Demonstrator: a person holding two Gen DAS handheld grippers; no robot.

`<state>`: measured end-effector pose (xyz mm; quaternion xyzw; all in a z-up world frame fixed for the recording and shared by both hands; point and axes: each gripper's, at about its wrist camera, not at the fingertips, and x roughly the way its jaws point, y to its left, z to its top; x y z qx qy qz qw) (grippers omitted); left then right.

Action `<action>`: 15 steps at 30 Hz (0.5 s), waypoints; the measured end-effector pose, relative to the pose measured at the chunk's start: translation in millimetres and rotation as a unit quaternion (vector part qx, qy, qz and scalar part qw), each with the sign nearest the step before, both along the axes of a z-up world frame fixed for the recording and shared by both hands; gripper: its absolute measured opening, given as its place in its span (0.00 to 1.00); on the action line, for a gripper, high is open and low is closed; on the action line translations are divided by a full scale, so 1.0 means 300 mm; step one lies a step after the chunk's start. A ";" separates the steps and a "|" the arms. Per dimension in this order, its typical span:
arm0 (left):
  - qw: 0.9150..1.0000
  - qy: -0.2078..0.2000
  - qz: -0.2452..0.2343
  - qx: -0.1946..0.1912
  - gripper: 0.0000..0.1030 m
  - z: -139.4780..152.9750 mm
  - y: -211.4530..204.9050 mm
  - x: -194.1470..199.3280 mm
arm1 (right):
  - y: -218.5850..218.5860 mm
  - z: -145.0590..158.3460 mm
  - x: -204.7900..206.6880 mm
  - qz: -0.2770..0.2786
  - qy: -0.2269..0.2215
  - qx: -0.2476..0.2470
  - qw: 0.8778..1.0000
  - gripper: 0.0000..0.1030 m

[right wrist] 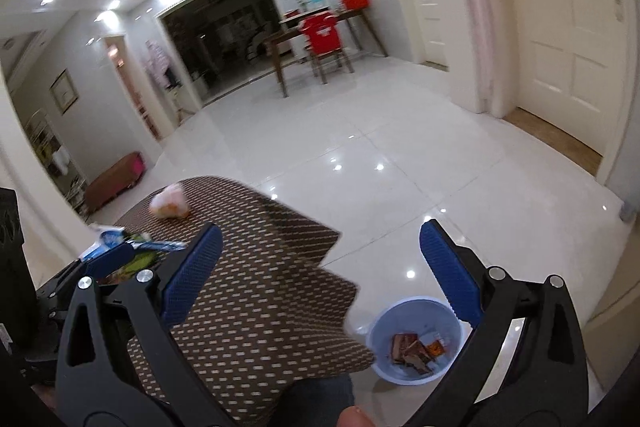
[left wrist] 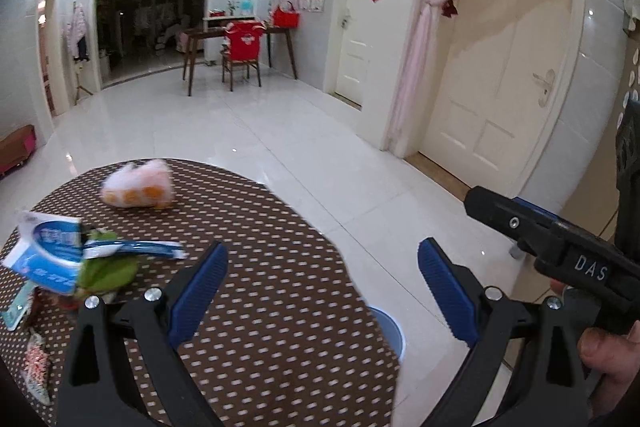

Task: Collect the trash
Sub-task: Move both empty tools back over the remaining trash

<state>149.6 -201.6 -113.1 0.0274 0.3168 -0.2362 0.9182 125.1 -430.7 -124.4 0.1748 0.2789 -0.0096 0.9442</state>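
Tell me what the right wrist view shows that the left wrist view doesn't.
Only the right wrist view shows inside the blue bin: brown wrappers lie there. Only the left wrist view shows a patterned wrapper at the table's near-left edge. Both show the dotted tablecloth, the pink-orange bag, the blue-white packets, and open, empty fingers.

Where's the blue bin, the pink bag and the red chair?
Bin [right wrist: 378, 331]: right wrist view, inner wall.
Pink bag [left wrist: 138, 185]: left wrist view, middle.
Red chair [left wrist: 243, 41]: left wrist view, red back cover.
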 end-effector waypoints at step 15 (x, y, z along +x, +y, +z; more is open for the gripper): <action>0.992 -0.033 0.119 0.025 0.91 -0.004 0.447 -0.091 | 0.466 -0.040 0.191 0.168 0.026 -0.055 0.984 0.94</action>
